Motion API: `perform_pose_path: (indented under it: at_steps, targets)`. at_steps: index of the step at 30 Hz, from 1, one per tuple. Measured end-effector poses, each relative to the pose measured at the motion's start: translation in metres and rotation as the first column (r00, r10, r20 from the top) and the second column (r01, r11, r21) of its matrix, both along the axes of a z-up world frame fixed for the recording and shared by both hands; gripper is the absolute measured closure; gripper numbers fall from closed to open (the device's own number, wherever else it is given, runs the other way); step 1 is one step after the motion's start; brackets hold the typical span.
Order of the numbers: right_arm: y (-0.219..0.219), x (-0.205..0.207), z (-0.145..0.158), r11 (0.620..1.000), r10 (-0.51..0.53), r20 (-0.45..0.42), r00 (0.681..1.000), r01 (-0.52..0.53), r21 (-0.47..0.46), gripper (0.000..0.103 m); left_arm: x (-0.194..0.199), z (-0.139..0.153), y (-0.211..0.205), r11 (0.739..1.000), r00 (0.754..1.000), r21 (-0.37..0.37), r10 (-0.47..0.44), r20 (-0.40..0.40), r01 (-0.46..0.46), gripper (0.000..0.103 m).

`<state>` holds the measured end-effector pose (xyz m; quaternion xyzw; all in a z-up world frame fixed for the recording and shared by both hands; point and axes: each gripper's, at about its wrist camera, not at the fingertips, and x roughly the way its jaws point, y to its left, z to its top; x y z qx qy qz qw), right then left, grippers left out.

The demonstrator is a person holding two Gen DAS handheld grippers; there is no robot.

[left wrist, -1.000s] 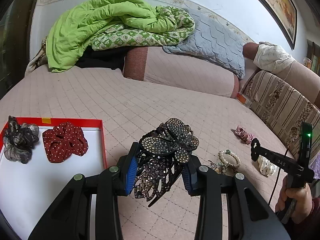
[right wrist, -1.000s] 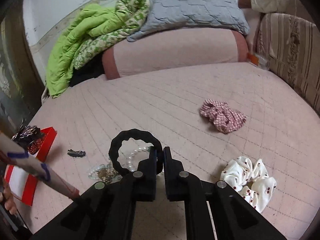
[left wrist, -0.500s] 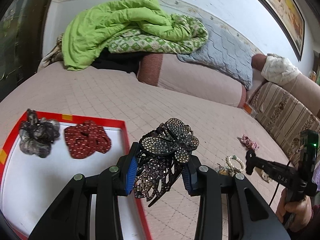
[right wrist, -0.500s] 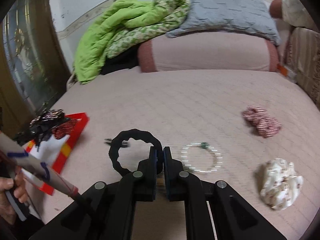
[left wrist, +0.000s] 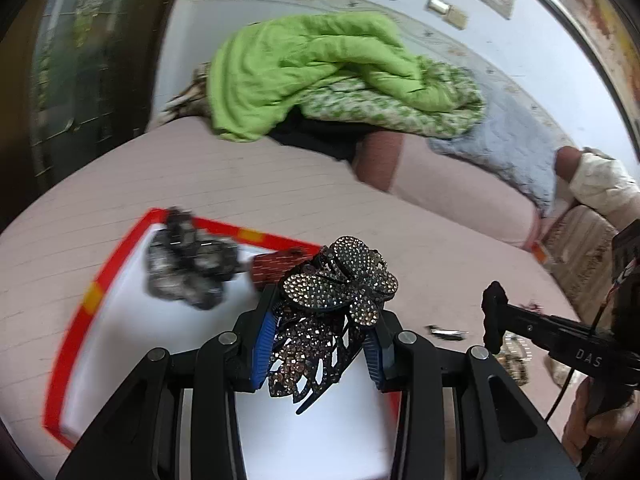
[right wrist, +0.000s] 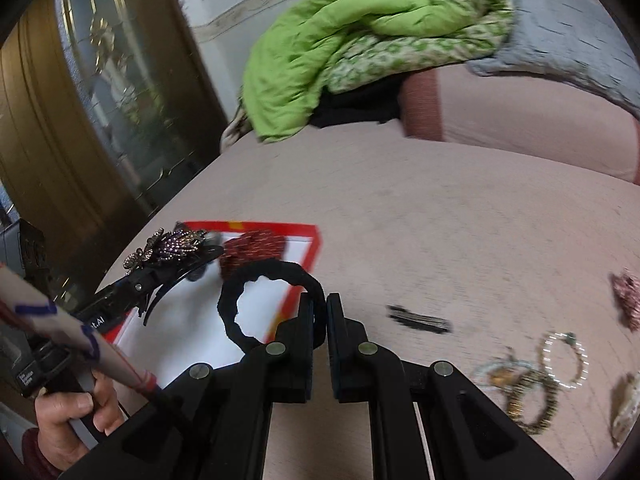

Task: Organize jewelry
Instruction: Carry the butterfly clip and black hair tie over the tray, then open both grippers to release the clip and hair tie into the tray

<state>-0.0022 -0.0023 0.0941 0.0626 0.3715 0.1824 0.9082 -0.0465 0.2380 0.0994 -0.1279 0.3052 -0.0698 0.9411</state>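
My left gripper (left wrist: 318, 344) is shut on a rhinestone butterfly hair claw (left wrist: 332, 304) and holds it above the red-rimmed white tray (left wrist: 96, 292); it also shows in the right wrist view (right wrist: 168, 246). In the tray lie a grey-black scrunchie (left wrist: 188, 268) and a red dotted scrunchie (right wrist: 252, 250). My right gripper (right wrist: 318, 320) is shut on a black hair tie (right wrist: 264, 304) above the tray's near right corner (right wrist: 312, 240). The right gripper also shows at the right of the left wrist view (left wrist: 494, 316).
On the pink bedspread right of the tray lie a black hair clip (right wrist: 420, 320), a pearl bracelet (right wrist: 566, 354), gold bracelets (right wrist: 528, 396), a pink checked scrunchie (right wrist: 628, 296) and a white scrunchie (right wrist: 624, 408). A green quilt (left wrist: 320, 72) and pillows are piled at the back.
Both grippers have swung left toward the tray with their loads. The claw now hangs over the tray's white floor; the hair tie has moved from over the bracelets to the tray's corner.
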Motion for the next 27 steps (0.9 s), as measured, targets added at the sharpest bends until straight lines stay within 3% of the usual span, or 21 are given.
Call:
perform_pose_path:
  at_steps: [7, 16, 27]
  targets:
    - [0.056, 0.021, -0.017, 0.995, 0.076, -0.069, 0.995, -0.080, -0.062, 0.096, 0.010, -0.022, 0.021, 0.997, 0.991, 0.006, 0.074, -0.114, -0.074, 0.066]
    - [0.095, 0.044, -0.042, 0.975, 0.128, -0.131, 0.983, -0.150, -0.167, 0.096, 0.035, -0.040, 0.025, 0.990, 0.968, 0.050, 0.139, -0.208, -0.131, 0.066]
    - [0.111, 0.062, -0.059, 0.963, 0.127, -0.164, 0.978, -0.161, -0.216, 0.096, 0.051, -0.047, 0.032, 0.987, 0.959, 0.026, 0.159, -0.235, -0.157, 0.066]
